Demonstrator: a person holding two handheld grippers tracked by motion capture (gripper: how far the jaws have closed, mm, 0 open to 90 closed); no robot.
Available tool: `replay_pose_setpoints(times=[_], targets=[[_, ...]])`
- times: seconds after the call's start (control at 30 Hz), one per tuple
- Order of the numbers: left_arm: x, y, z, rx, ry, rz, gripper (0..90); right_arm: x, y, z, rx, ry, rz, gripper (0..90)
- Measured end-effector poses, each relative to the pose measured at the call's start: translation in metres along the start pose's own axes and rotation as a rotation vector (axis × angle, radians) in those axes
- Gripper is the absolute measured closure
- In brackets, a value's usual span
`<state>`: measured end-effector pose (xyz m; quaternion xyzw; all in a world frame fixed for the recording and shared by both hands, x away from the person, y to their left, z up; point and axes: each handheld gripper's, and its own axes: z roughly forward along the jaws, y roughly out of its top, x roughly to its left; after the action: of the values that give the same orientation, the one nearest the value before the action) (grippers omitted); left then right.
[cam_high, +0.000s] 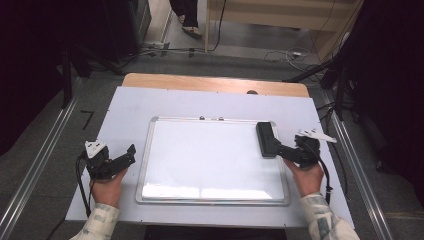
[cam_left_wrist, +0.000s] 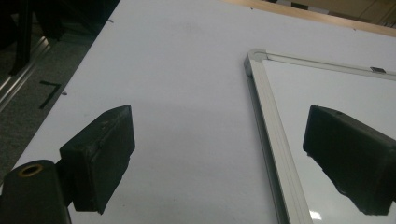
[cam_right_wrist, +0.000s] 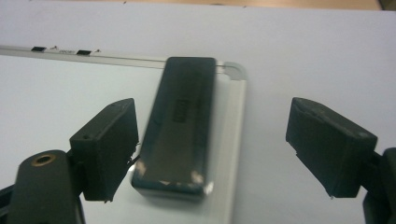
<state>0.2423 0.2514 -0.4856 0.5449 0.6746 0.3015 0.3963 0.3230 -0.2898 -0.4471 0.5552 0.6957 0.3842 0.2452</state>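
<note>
A white whiteboard (cam_high: 210, 160) with a silver frame lies flat in the middle of the table. A black eraser (cam_high: 266, 139) rests on its far right corner, partly over the frame. My right gripper (cam_high: 283, 150) stands open just behind the eraser's near end. In the right gripper view the eraser (cam_right_wrist: 180, 121) lies close beside one jaw and far from the other, and the right gripper (cam_right_wrist: 212, 135) presses on nothing. My left gripper (cam_high: 129, 156) stands open and empty beside the board's left edge. In the left gripper view the left gripper (cam_left_wrist: 219, 154) straddles the board's frame (cam_left_wrist: 271, 135).
A white sheet (cam_high: 130, 107) covers the wooden table (cam_high: 210, 82). Two small dark clips (cam_high: 211, 118) sit on the board's far edge. Metal rails (cam_high: 40, 165) run along both sides of the table. Cables (cam_high: 295, 54) and a person's feet (cam_high: 190, 27) are on the floor beyond.
</note>
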Motion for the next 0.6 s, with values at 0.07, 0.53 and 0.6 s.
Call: replay_pose_setpoints(times=[0.07, 0.53, 0.6], targets=[[0.001, 0.000, 0.000, -0.005, 0.002, -0.004, 9.6, -0.013, -0.007, -0.011, -0.011, 0.008, 0.017, 14.5], [0.009, 0.001, -0.003, -0.007, 0.025, -0.014, 9.6, -0.057, -0.052, -0.056, 0.000, -0.042, 0.007, 14.4], [0.009, 0.001, -0.004, -0.009, 0.026, -0.012, 9.6, -0.059, -0.054, -0.058, 0.000, -0.051, 0.008, 14.4]])
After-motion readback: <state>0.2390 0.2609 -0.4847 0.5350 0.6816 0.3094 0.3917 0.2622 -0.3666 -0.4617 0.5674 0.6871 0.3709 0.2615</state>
